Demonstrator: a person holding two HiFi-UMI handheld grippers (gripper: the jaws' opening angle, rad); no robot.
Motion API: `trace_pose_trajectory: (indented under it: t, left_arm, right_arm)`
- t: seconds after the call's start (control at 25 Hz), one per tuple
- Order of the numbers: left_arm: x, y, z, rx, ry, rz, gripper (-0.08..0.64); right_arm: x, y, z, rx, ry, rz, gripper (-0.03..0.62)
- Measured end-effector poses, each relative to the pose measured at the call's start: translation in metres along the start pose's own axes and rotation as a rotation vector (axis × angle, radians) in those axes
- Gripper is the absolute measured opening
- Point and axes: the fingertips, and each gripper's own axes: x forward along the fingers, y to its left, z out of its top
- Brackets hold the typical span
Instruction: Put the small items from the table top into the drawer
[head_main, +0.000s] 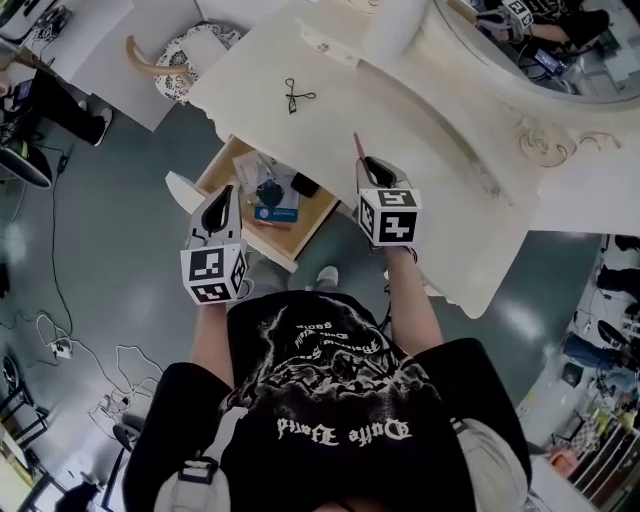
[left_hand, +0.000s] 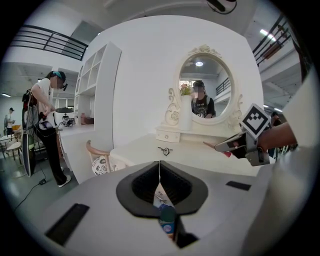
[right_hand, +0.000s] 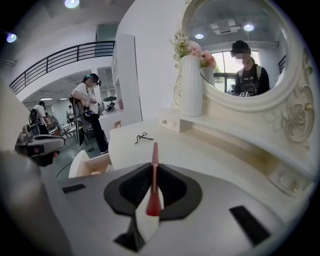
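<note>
The dressing table (head_main: 440, 150) was cream, smooth and matt, with a curved front edge and carved scrolls round its 1 oval mirror (right_hand: 240, 55). Below its left end 1 drawer (head_main: 285, 248) of pale bare wood stood pulled out.

The right gripper (head_main: 372, 165) was over the table top near the front edge, its 2 dark padded jaws closed on 1 slim red stick (right_hand: 154, 155). The stick was tapered, thin at the far tip and wider at the near end, and it pointed away along the jaws. In the head view the stick's tip stuck out beyond the fingertips, above the table surface.

The left gripper (head_main: 228, 192) was over the open drawer with its 2 jaws shut together, meeting in a thin line with nothing between them. Through the notch below them, part of the drawer's contents showed.

In the drawer lay a blue-and-white card or flat box (head_main: 277, 205), a dark rounded thing (head_main: 268, 190) touching it, and a small black block (head_main: 305, 185) just beside them. That made 3 items as far as the steep view let me count, with some clear wrapping perhaps under them.

On the table top, well apart from both grippers, lay 1 thin black wire item (head_main: 298, 96) with 2 loops, and it was the only loose small thing there. Further back stood 1 tall white ribbed vase (right_hand: 191, 85) holding pale flowers. Beside the table was 1 chair (head_main: 190, 50) with a curved wooden back and a patterned cushion.
</note>
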Motion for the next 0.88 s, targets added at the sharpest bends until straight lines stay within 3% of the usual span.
trace_pose_trajectory:
  t: [0.88]
  left_arm:
    - [-0.044, 0.040, -0.027, -0.067, 0.021, 0.132, 0.015]
  right_arm:
    - [0.031, 0.128, -0.048, -0.156, 0.140, 0.284, 0.051]
